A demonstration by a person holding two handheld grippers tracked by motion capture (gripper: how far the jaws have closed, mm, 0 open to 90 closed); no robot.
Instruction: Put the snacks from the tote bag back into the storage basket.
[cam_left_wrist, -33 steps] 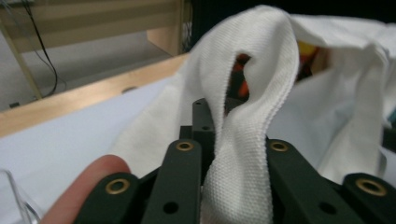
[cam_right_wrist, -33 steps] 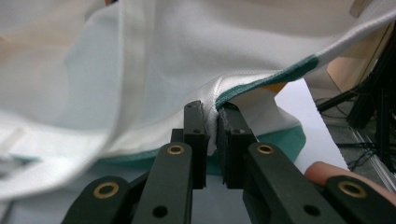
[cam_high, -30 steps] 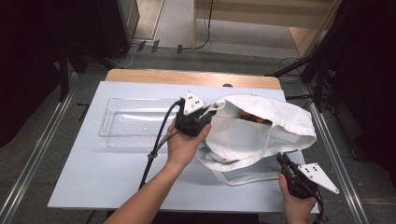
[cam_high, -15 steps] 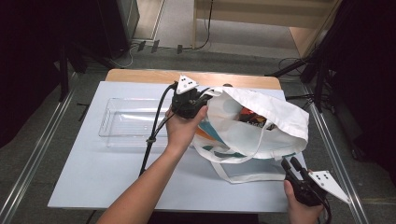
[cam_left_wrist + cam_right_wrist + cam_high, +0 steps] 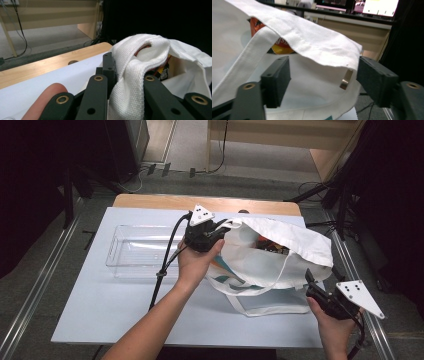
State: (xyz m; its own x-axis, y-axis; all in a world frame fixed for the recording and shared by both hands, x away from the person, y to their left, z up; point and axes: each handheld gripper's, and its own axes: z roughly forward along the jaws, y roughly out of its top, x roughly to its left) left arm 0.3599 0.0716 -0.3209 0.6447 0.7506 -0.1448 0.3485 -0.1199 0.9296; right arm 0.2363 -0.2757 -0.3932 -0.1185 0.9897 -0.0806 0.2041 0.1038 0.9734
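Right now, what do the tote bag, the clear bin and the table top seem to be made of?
The tote bag looks like white woven cotton canvas: the left gripper view shows a coarse matte weave on its rim. The clear bin seems rigid transparent plastic, see-through with glossy edges. The table top looks like a smooth matte pale sheet, possibly laminate, over a wood board.

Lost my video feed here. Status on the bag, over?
Left gripper shut on white tote bag rim, holding it up. Right gripper open at opposite rim. Snack packets inside; nothing blocking.
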